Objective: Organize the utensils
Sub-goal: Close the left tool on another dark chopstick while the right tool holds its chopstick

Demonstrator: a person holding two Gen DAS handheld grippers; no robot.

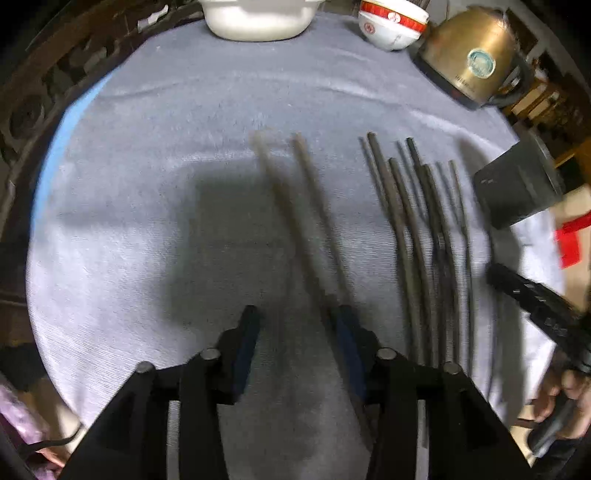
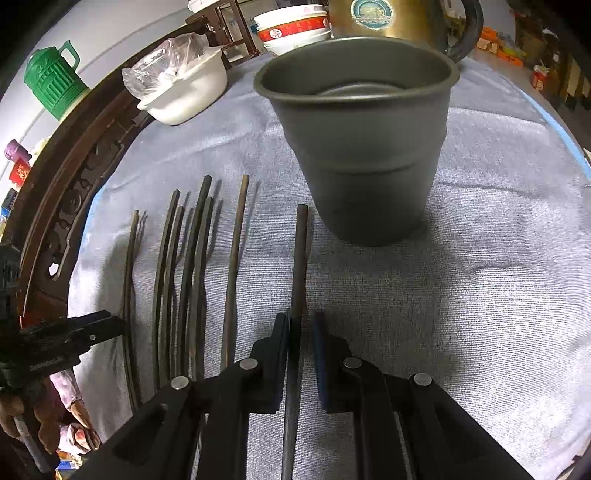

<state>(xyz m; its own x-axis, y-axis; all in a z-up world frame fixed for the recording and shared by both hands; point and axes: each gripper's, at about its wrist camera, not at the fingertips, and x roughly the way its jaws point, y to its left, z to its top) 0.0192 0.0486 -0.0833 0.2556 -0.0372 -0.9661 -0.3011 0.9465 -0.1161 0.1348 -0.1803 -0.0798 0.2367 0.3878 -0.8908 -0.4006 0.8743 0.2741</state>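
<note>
While the left tool (image 1: pixel 295 325) hangs low over the grey cloth (image 1: pixel 147 184) on the bench, its fingers are spread, and two chopsticks (image 1: pixel 306 221) run forward between them; the right-hand one lies against the inside of the right finger, yet nothing is pinched. Motion blur makes it hard to say whether those two lie on the cloth or are lifted. To their right a loose bunch of dark chopsticks (image 1: pixel 424 240) lies side by side, with the grey cup (image 1: pixel 517 192) beyond and a brass kettle (image 1: pixel 476 62) and stacked bowls (image 1: pixel 391 22) at the far edge.

In the right wrist view, the right tool (image 2: pixel 301 321) has its fingers close about a single chopstick (image 2: pixel 300 258) that points at the foot of the grey cup (image 2: pixel 358 147). The left finger touches it and a gap shows on the right, so it is not clamped. The cup stands upright, its mouth open, just beyond the stick's tip. The other chopsticks (image 2: pixel 184 277) lie to the left.

To do this well, I judge the right tool should close squarely on the stick near its middle, lift clear of the cloth, tip it upright, and lower it inside the rim without knocking the cup
</note>
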